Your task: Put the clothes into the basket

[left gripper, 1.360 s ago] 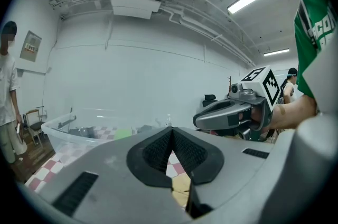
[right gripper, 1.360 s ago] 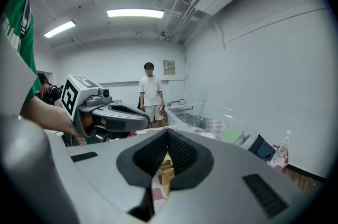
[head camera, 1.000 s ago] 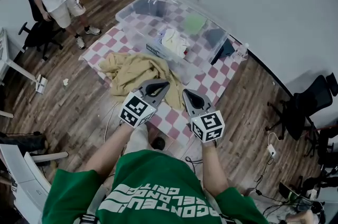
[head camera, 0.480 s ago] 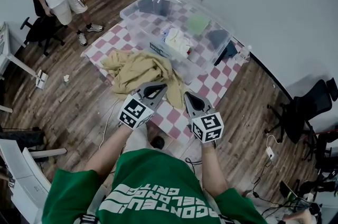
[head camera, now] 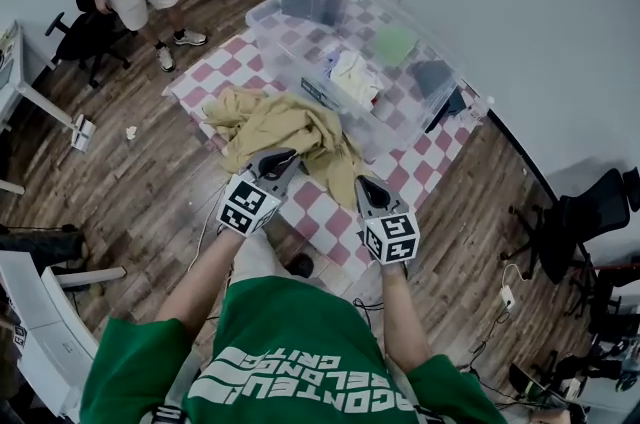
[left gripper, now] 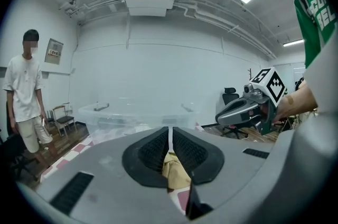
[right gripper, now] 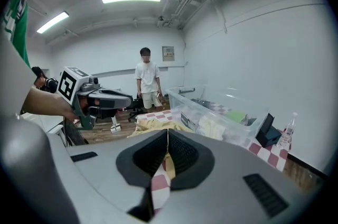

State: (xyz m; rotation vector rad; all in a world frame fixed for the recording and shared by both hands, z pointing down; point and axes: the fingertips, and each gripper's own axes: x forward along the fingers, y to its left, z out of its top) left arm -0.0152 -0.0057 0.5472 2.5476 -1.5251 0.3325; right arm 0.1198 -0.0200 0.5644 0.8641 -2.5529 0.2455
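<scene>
– Starting with the biggest, what's down there?
– A checked mat [head camera: 215, 72] on the wood floor, and on it the clear plastic basket [head camera: 285, 52], open at the top.
– And the clothes?
– One tan garment [head camera: 290, 124] lies heaped on the mat against the basket's near wall, just ahead of both grippers. It looks soft and light and would likely sag and trail, so I'd pinch a thick fold high on the heap, one gripper on each side.
– What's in the basket?
– A cream cloth [head camera: 355, 77], something green [head camera: 395, 45], and dark pieces [head camera: 300, 5] toward the ends.
– The jaws?
– The left gripper [head camera: 280, 157] and right gripper [head camera: 362, 184] both have their jaws pressed together on nothing; the garment only shows beyond the tips
</scene>
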